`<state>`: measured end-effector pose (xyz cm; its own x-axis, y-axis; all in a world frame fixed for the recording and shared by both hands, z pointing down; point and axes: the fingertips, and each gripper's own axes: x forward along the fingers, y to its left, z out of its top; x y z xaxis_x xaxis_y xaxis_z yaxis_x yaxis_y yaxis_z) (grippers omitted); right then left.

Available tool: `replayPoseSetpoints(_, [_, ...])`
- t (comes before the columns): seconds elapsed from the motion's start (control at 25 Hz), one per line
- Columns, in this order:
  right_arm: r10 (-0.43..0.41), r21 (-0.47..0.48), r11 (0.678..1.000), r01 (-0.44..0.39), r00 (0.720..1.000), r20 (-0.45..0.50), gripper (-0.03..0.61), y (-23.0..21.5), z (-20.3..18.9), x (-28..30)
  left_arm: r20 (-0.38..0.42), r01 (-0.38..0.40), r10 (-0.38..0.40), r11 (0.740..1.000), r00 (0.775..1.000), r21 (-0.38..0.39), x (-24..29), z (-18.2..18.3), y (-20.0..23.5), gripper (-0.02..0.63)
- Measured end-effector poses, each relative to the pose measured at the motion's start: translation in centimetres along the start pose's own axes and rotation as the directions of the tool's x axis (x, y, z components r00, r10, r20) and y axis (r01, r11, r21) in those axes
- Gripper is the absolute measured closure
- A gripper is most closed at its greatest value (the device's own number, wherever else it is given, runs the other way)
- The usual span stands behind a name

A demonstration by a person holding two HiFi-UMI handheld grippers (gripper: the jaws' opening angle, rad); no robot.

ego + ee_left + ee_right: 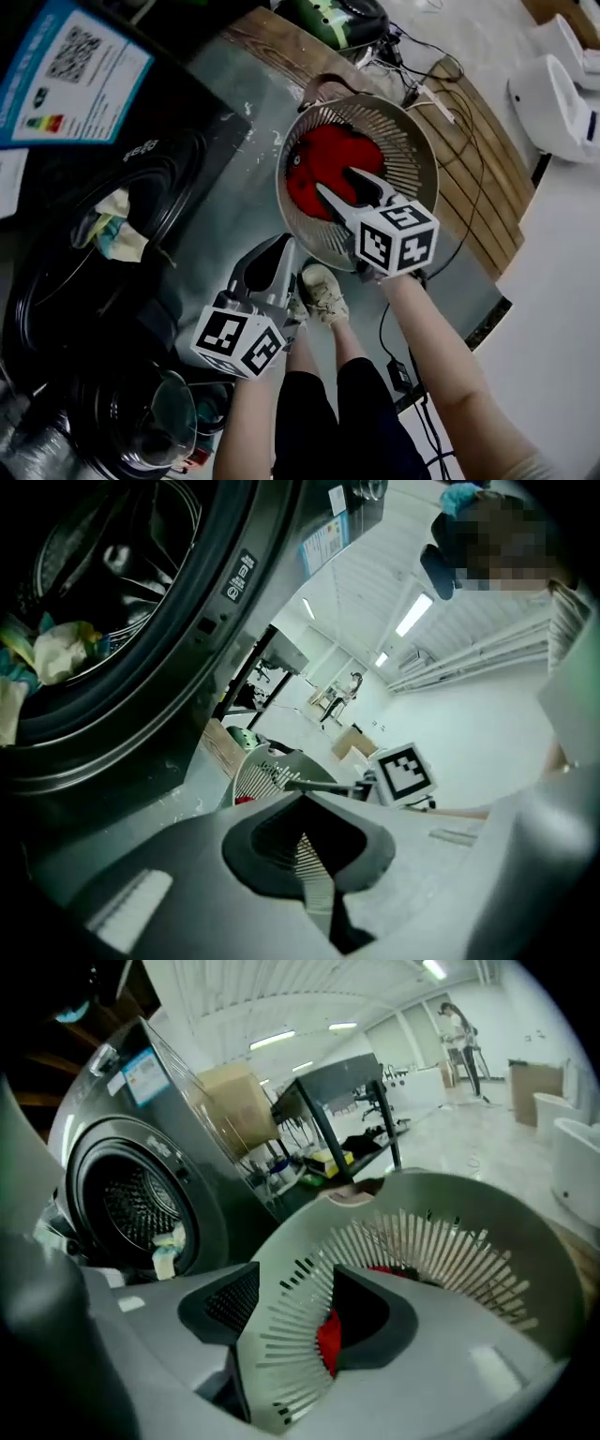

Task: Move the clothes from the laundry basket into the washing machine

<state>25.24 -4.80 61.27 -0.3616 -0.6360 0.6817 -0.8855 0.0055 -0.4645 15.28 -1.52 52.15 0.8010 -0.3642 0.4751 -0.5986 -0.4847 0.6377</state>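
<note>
Head view, right gripper (333, 181) over laundry basket (424, 141), jaws apart

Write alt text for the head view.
The right gripper, jaws apart, is poised over a crumpled red garment in a round grey slatted laundry basket. The left gripper hovers lower left, beside the dark front-loading washing machine, whose open drum holds pale clothes.
</note>
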Motion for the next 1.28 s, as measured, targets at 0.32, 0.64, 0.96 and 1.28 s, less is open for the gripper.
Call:
replayPoseSetpoints(0.32, [0.038,-0.002,0.999,-0.041,0.926,-0.376,0.230,-5.0,-11.5,11.6,-0.022,0.003,-0.002,1.000,1.000,0.028,2.5,-0.5,2.0,0.614])
replayPoseSetpoints(0.64, [-0.024,-0.022,1.000,0.016,0.891,-0.453,0.537,-6.2,-15.6,12.0,-0.039,-0.024,0.025,1.000,0.999,0.015,2.7,-1.6,3.6,0.614])
replayPoseSetpoints(0.96, [0.252,0.077,0.967,-0.243,0.956,-0.152,0.538,1.3,-3.9,2.7,-0.072,-0.013,0.016,0.999,0.997,0.031,1.6,-0.4,0.4,0.452])
replayPoseSetpoints(1.28, [0.364,0.024,0.930,-0.366,0.929,0.063,0.538,10.6,6.5,-11.6,-0.133,0.004,0.015,0.990,0.991,0.144,-0.5,2.7,-5.4,0.322])
